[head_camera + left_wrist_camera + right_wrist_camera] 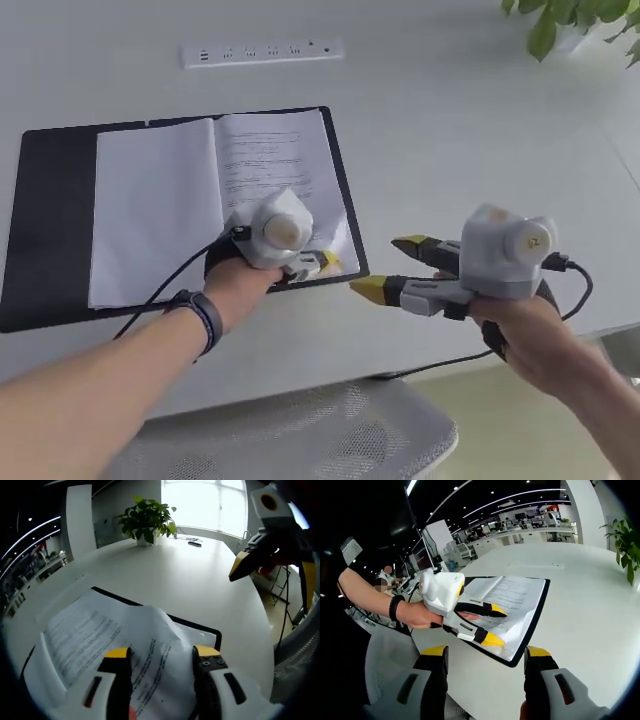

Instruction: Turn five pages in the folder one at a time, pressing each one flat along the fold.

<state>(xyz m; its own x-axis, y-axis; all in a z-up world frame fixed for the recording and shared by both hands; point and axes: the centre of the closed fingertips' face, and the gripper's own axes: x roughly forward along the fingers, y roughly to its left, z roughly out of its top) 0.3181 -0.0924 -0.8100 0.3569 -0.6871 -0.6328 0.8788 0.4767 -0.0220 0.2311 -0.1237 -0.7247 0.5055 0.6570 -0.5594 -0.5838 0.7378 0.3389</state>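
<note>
A black folder [45,200] lies open on the white table, with a blank sheet on the left and a printed page [270,160] on the right. My left gripper [322,263] sits at the folder's lower right corner. In the left gripper view it [162,652] is open, and the printed page [150,630] bulges up between the jaws. My right gripper [392,267] hangs open to the right of the folder, over the table's front edge, holding nothing. The right gripper view looks past its open jaws [486,651] at the left gripper [487,625] straddling the page corner.
A white power strip [262,50] lies behind the folder. A potted plant [570,25] stands at the far right corner. A grey mesh chair [330,430] sits below the table's front edge. Cables trail from both grippers.
</note>
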